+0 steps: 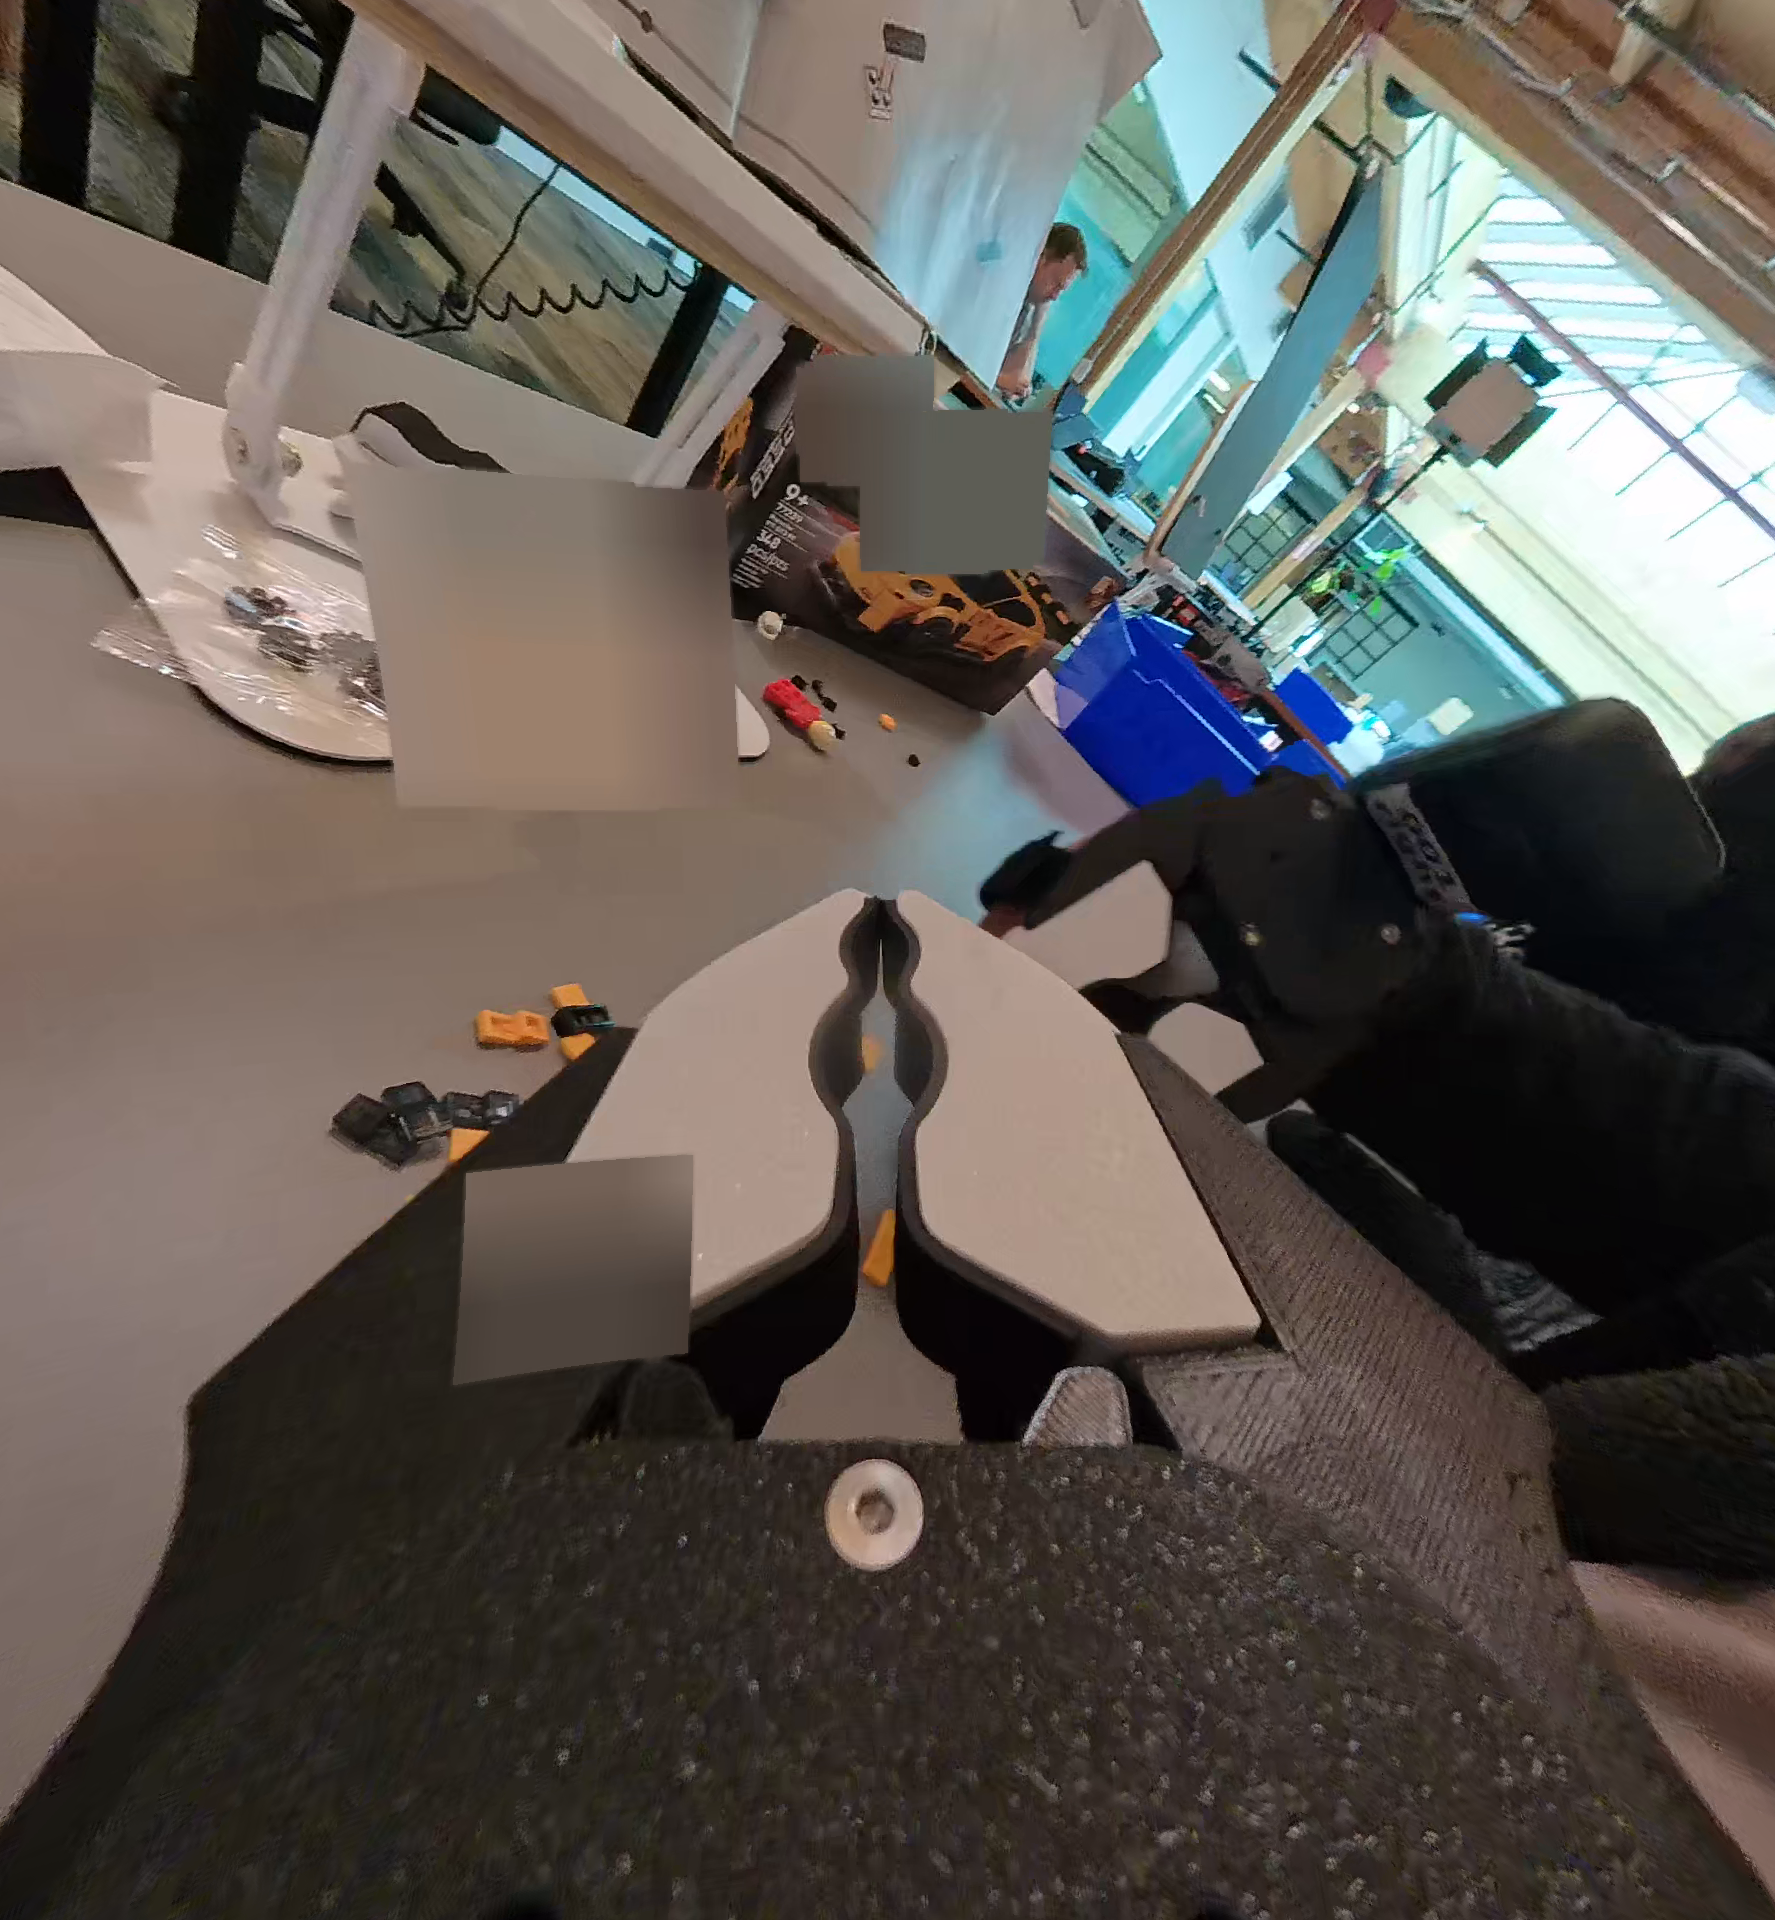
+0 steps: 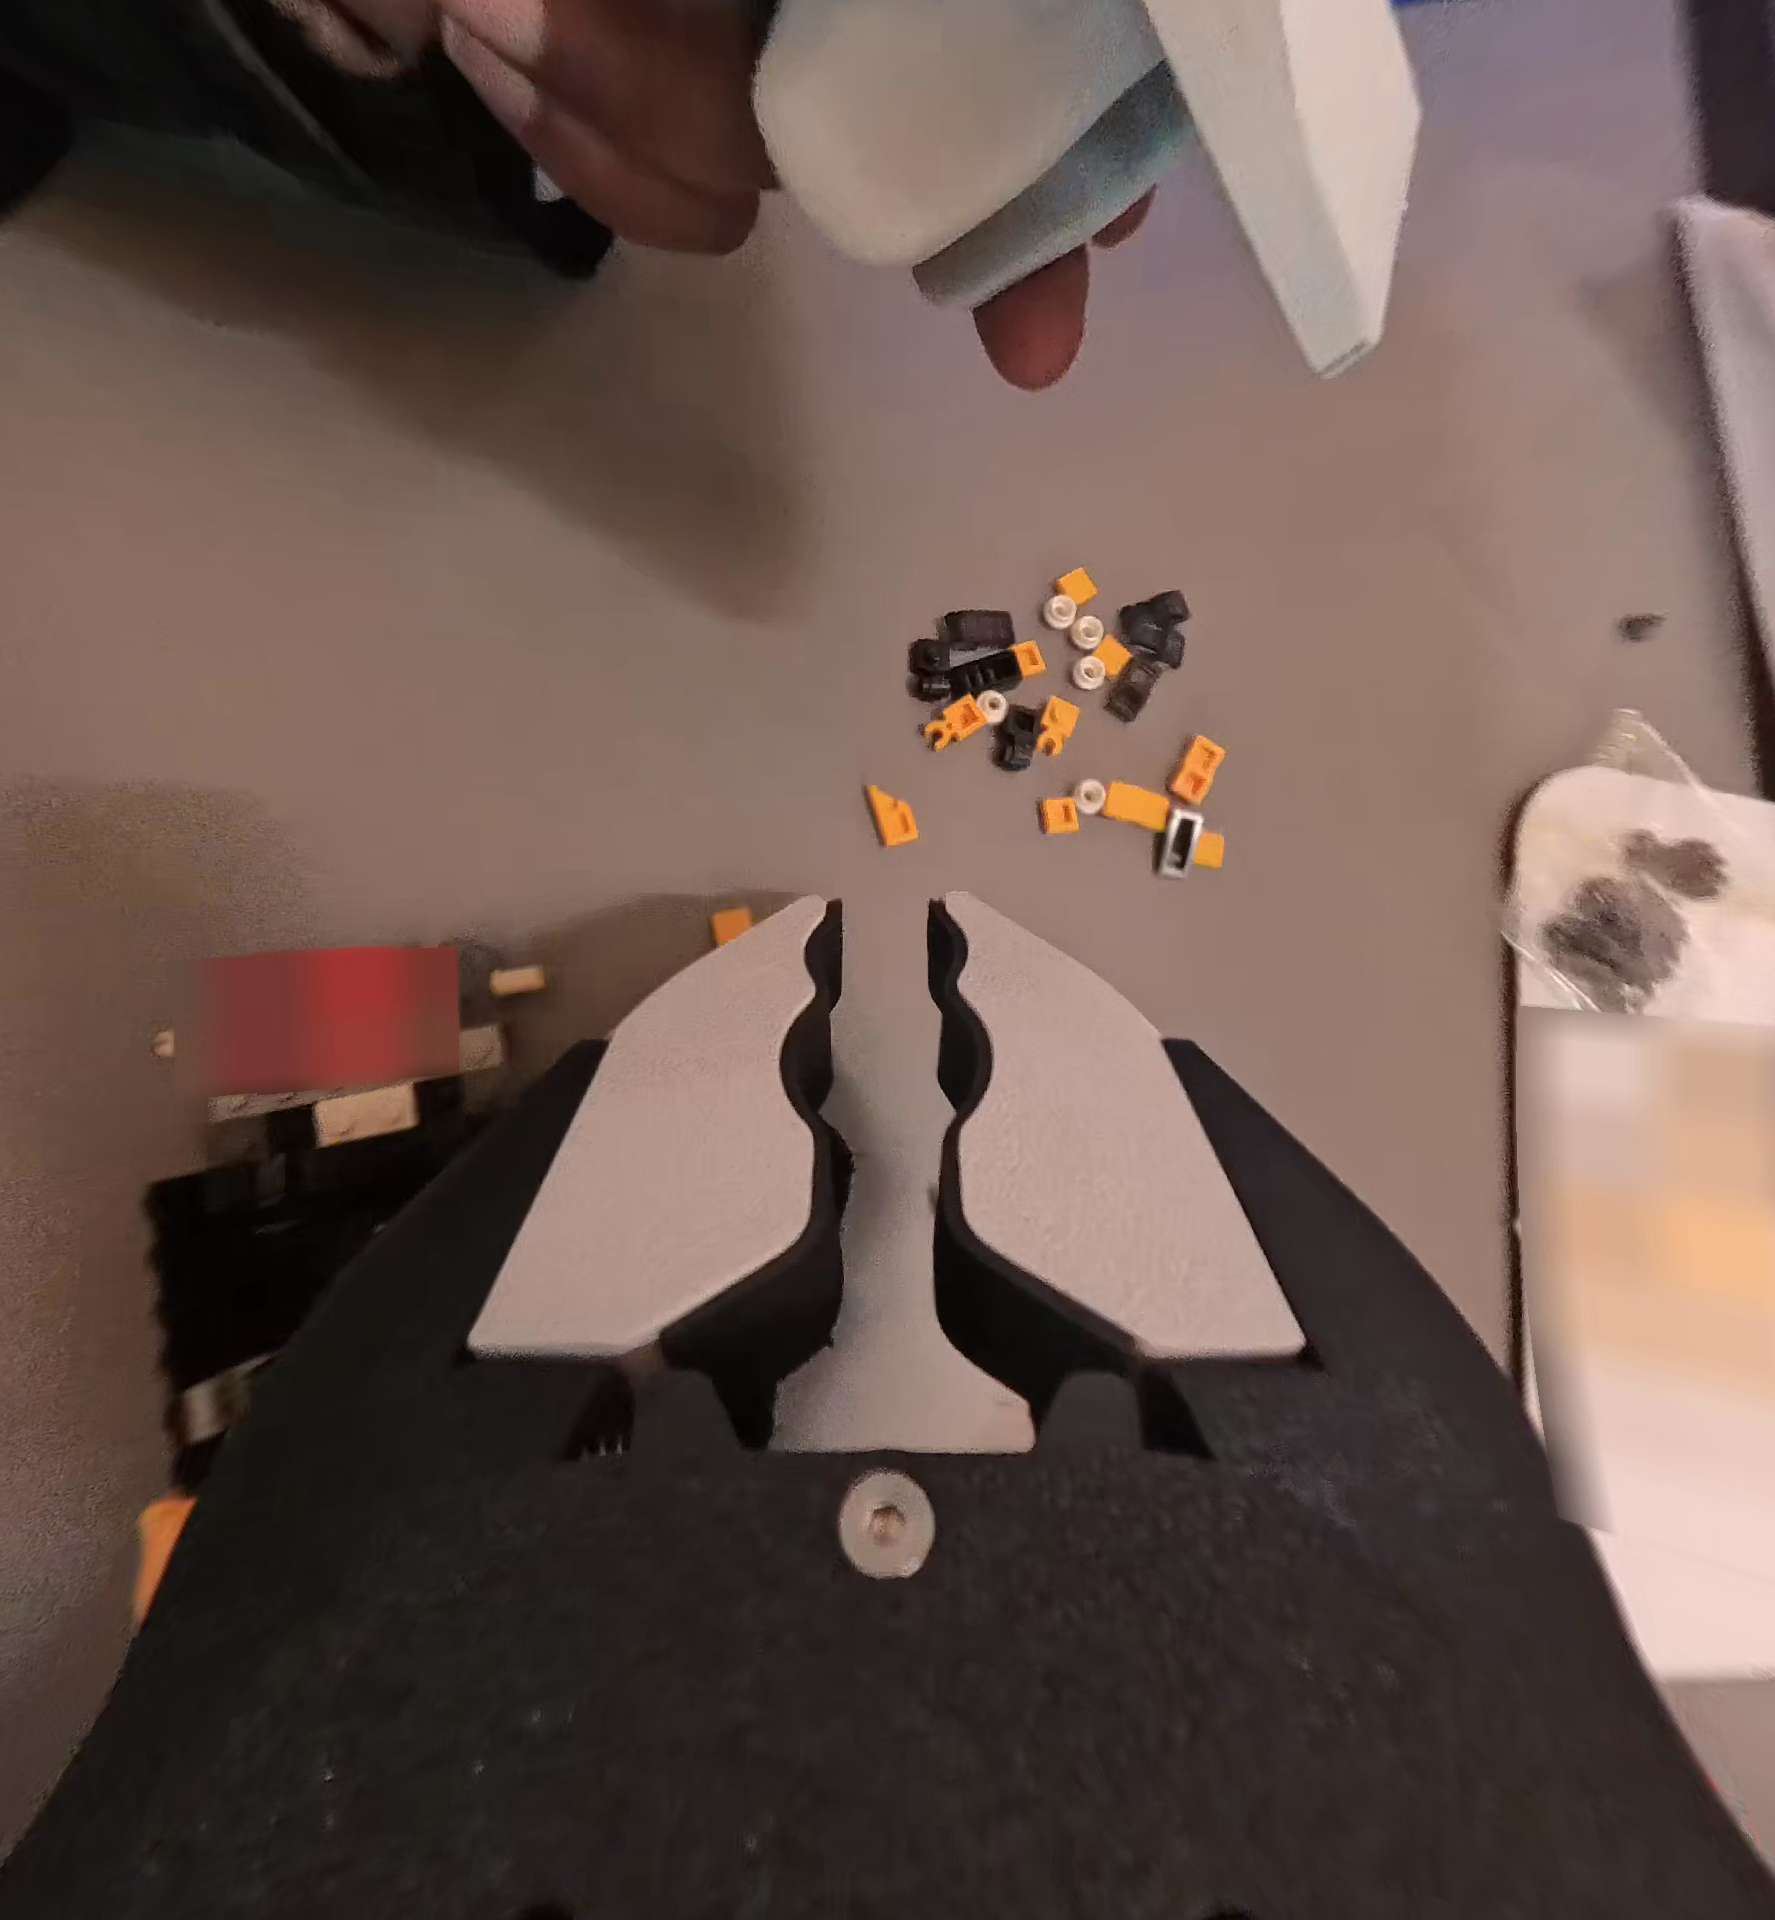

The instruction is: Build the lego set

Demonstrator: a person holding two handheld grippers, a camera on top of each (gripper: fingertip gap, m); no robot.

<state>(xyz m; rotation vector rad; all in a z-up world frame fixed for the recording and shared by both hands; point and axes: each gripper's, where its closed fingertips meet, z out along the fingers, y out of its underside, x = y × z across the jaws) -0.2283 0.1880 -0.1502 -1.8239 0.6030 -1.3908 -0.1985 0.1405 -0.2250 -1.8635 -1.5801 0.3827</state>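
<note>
Orange and black lego pieces (image 2: 1065, 707) lay loose in a small heap on the grey surface (image 2: 447, 540) just ahead of the right claw (image 2: 885, 906), probably tipped out so single bits could be picked. That claw hovered with its tips apart and nothing between them. A partly built model (image 2: 332, 1122) sat to its left. The left claw (image 1: 883, 906) had its tips together, seemingly on nothing. Far ahead of it to the left a clear bag (image 1: 270, 634) held dark pieces, and the set's box (image 1: 893, 603) stood beyond.
</note>
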